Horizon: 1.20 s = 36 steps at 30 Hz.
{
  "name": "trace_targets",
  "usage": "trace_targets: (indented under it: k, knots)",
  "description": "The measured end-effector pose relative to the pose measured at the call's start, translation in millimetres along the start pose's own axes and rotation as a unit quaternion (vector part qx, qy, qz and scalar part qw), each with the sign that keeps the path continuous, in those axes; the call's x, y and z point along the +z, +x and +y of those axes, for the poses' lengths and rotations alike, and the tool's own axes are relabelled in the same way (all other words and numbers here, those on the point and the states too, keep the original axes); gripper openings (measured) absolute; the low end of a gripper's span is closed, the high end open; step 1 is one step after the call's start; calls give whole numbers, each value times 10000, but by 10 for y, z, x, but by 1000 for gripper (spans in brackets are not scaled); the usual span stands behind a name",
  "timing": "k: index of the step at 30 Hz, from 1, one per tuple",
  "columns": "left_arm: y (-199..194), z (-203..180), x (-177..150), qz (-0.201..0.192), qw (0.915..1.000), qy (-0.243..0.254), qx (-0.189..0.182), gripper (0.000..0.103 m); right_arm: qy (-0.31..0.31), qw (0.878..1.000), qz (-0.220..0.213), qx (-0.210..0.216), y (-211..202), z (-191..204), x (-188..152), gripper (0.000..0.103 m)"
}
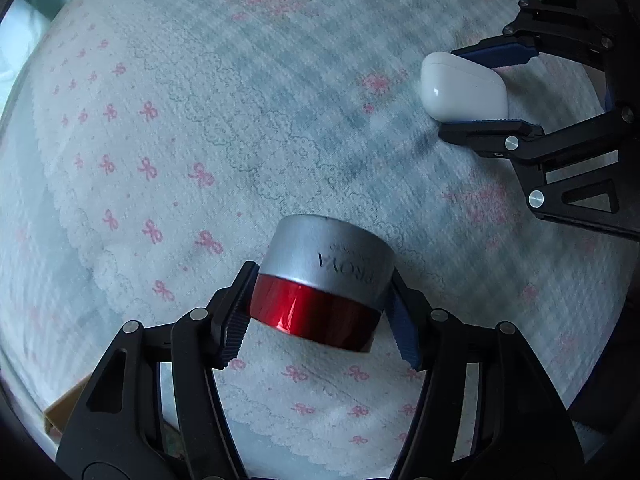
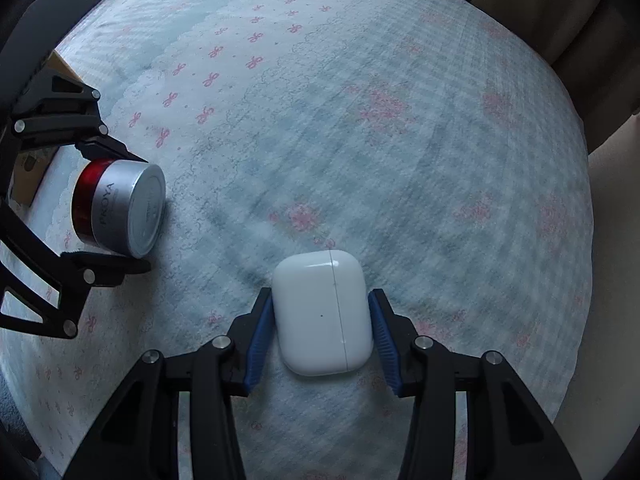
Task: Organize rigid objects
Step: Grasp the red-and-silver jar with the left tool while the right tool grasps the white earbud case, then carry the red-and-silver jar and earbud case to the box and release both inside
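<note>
Silver-and-red: one cosmetic jar (image 1: 320,284) clamped sideways between the fingers of the left gripper (image 1: 320,316), lid pointing forward; one white earbud case (image 2: 324,312) pinched between the blue pads (image 2: 258,340) of the right gripper (image 2: 322,340); both just above one bow-printed tablecloth (image 2: 360,120) on the table; one cardboard box (image 2: 28,184) behind the left gripper.

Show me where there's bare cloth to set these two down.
Widest bare stretch: the tablecloth ahead of the earbud case, out to its far edge. A narrower patch lies between case and silver-and-red jar. Crowded at the cardboard box behind the jar.
</note>
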<state>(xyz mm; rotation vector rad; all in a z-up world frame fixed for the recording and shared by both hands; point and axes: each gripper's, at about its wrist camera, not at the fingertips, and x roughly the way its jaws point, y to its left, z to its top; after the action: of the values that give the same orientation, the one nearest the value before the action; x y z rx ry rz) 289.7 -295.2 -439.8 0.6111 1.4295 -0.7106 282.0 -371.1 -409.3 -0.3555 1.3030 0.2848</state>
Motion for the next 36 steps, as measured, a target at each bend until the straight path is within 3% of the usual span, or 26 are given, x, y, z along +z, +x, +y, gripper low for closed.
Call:
trace_targets:
  k: [8, 21, 29, 36]
  knots:
    - [-274, 208, -190, -222, 9993, -281, -124, 51, 608, 9981, 27, 27, -202, -182, -77, 43]
    - [-1095, 668, -737, -934, 9909, -874, -418, 50, 842, 9963, -131, -58, -768, 101, -110, 43]
    - [-1869, 842, -1208, -1551, 9782, -1306, -445, 50, 695, 9967, -420, -38, -1345, 617, 146, 43]
    - [-2696, 1334, -1971, -2117, 9617, -1702, -357, 50, 660, 9950, -746, 68, -1945, 1248, 589, 43]
